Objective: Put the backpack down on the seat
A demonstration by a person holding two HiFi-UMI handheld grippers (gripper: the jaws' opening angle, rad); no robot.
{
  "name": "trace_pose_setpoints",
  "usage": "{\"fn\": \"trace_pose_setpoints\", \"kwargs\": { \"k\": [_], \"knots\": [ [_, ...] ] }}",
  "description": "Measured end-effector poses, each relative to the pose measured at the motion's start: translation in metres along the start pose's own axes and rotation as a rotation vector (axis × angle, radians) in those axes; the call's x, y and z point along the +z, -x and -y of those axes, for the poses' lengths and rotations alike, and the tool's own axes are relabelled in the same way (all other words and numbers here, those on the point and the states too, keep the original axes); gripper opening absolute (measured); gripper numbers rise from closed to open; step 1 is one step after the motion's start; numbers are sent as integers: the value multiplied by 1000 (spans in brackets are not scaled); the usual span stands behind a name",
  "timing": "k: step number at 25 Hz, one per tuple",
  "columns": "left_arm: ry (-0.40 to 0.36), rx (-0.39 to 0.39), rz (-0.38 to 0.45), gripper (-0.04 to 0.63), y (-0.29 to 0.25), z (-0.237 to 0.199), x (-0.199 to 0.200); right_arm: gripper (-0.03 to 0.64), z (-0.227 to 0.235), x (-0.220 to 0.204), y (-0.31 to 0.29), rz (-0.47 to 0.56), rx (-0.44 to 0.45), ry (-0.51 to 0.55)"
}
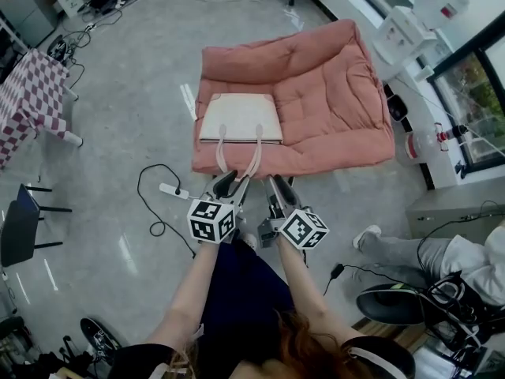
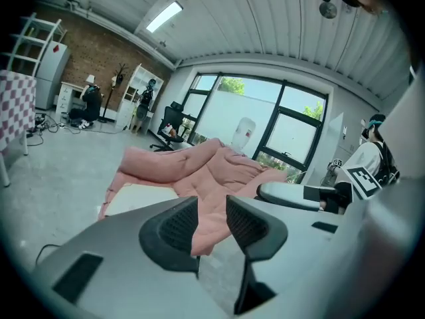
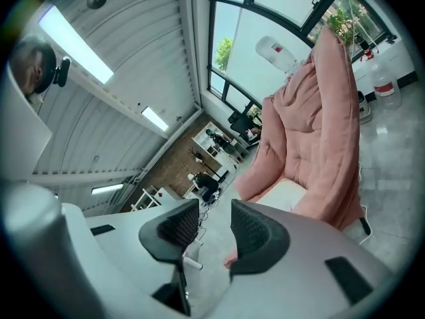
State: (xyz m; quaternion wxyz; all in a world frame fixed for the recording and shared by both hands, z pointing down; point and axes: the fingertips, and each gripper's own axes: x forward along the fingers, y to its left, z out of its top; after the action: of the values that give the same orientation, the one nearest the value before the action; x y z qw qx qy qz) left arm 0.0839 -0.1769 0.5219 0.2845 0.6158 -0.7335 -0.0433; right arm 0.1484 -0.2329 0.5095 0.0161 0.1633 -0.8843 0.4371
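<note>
Head view shows the backpack (image 1: 239, 118) lying flat on the pink seat (image 1: 331, 93), its straps (image 1: 223, 155) trailing over the front edge toward both grippers. The left gripper (image 1: 230, 185) and right gripper (image 1: 281, 188) hover just short of it, about equally near, with jaws apart and empty. Where the strap ends lie is hard to make out.

In your head view the straps (image 1: 256, 152) end right at the tips of your left gripper (image 1: 233, 184), and you can't tell there whether they touch. The checked table (image 1: 31, 93) is cut off by the left edge, a seated person (image 1: 410, 249) by the right. In your right gripper view the seat (image 3: 325, 131) hides most of the backpack (image 3: 287, 193); only a pale patch shows. The figures (image 3: 204, 181) at the far desks are too small to tell.
</note>
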Motion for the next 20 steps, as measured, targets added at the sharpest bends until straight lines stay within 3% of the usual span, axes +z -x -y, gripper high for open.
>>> {"fn": "trace_pose_setpoints", "kwargs": {
  "k": [3, 9, 13, 17, 20],
  "knots": [
    [-26, 9, 15, 104, 11, 9, 10, 103, -14, 12, 14, 50, 3, -26],
    [-75, -28, 43, 53, 33, 40, 25, 69, -57, 20, 37, 71, 113, -103],
    [-92, -30, 77, 34, 47, 58, 35, 64, -81, 19, 50, 26, 146, -39],
    [-107, -20, 105, 26, 57, 68, 52, 51, -86, 18, 55, -66, 75, 24],
    [-129, -12, 113, 23, 63, 76, 66, 44, -96, 30, 61, -78, 50, 115]
  ]
}}
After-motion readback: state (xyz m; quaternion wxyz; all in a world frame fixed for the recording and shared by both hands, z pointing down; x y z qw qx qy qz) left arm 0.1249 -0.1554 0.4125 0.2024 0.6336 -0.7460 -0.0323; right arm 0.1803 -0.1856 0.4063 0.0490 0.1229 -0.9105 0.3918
